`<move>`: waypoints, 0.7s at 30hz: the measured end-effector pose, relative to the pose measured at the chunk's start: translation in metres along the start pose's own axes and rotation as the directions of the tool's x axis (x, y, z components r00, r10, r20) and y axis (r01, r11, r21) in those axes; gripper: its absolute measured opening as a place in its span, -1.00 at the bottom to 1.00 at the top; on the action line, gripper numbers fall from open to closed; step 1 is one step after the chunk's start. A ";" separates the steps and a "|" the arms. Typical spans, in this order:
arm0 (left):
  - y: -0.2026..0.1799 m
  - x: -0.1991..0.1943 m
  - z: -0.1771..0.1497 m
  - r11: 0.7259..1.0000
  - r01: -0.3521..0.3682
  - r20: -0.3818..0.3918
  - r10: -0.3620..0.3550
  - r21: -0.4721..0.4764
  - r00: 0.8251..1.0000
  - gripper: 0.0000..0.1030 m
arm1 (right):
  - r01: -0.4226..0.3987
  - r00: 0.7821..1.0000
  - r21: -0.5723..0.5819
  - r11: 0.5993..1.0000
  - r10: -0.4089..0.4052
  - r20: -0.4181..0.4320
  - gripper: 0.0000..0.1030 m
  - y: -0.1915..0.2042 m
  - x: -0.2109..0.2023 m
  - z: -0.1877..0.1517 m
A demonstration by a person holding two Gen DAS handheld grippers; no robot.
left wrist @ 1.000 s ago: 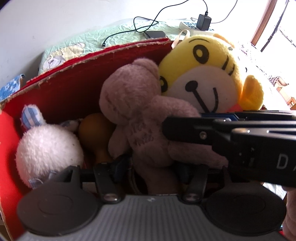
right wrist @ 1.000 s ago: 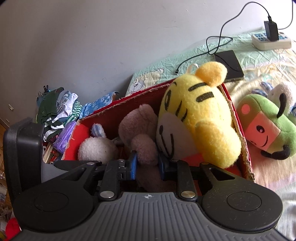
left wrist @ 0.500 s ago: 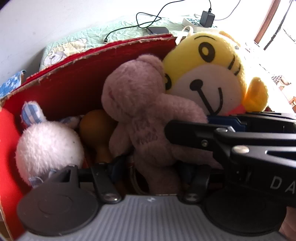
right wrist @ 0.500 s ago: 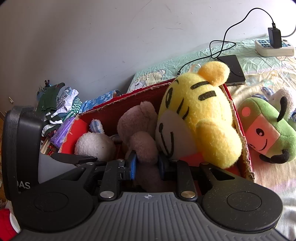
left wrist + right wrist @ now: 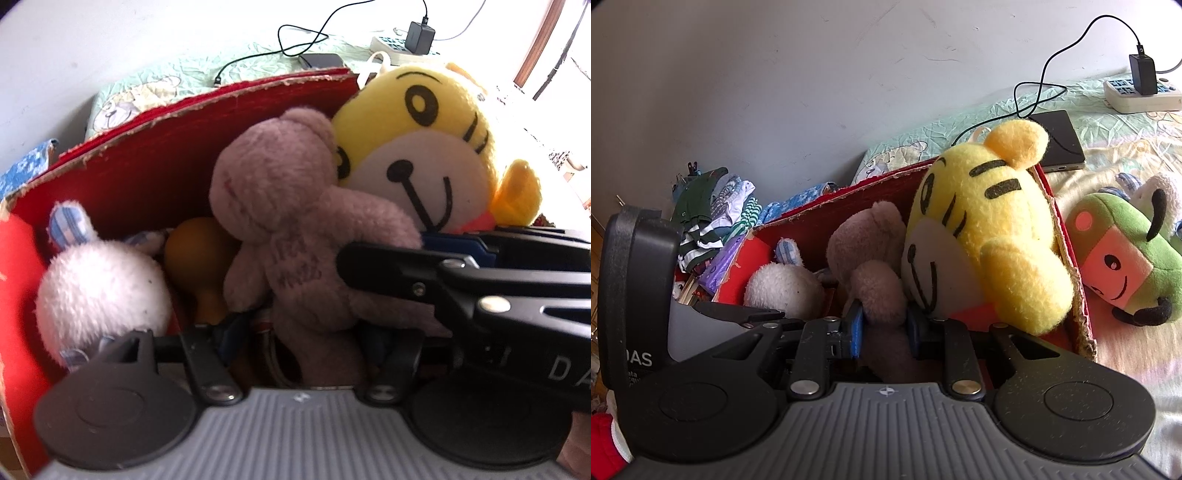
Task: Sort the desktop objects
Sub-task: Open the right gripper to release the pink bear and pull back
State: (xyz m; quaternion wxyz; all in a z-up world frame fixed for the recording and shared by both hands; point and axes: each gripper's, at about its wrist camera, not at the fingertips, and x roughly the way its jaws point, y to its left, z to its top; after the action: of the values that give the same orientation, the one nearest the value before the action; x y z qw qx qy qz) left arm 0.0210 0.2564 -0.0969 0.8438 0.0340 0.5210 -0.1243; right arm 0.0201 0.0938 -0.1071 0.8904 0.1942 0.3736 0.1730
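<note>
Change since earlier frames: both gripper views sit slightly nearer the red box; the brown bear leans a little more upright against the yellow tiger, and no toy has left or entered the box.
Right gripper: clenched on the brown bear's arm, blue pads pressing either side of it, just inside the box's near edge.
Left gripper: jaws stand either side of the bear's lower body; whether they press it or merely flank it cannot be told.
Brown bear: inside the box, between the yellow tiger and the orange toy, not yet let go.
Yellow tiger: in the box at its right end, one paw draped over the box wall.
White plush: in the box at its left end, blue-checked ear up.
Orange toy: in the box, behind the bear, largely hidden.
Green plush: outside the box, lying on the bed just right of its wall; a white plush partly shows behind it.
Progress, judged: four toys boxed, the bear's release pending, at least the green plush left to sort.
Other items: power bank and power strip on the bed beyond the box.
</note>
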 end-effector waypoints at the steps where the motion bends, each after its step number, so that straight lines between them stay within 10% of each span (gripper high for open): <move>1: 0.000 0.000 0.000 1.000 -0.003 0.000 0.003 0.002 1.000 0.33 | -0.003 1.000 -0.002 1.000 0.003 -0.001 -0.55 0.000 0.000 0.000; 21: -0.018 -0.007 -0.005 0.990 -0.129 0.035 0.127 0.059 0.991 0.60 | -0.029 1.000 -0.026 0.999 0.029 -0.003 -0.48 -0.005 -0.015 -0.001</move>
State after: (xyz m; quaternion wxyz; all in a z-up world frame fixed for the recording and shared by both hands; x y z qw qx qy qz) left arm 0.0088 0.2413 -0.0917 0.8565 0.0913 0.5006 -0.0862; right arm 0.0102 0.0830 -0.1005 0.8898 0.1875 0.3695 0.1911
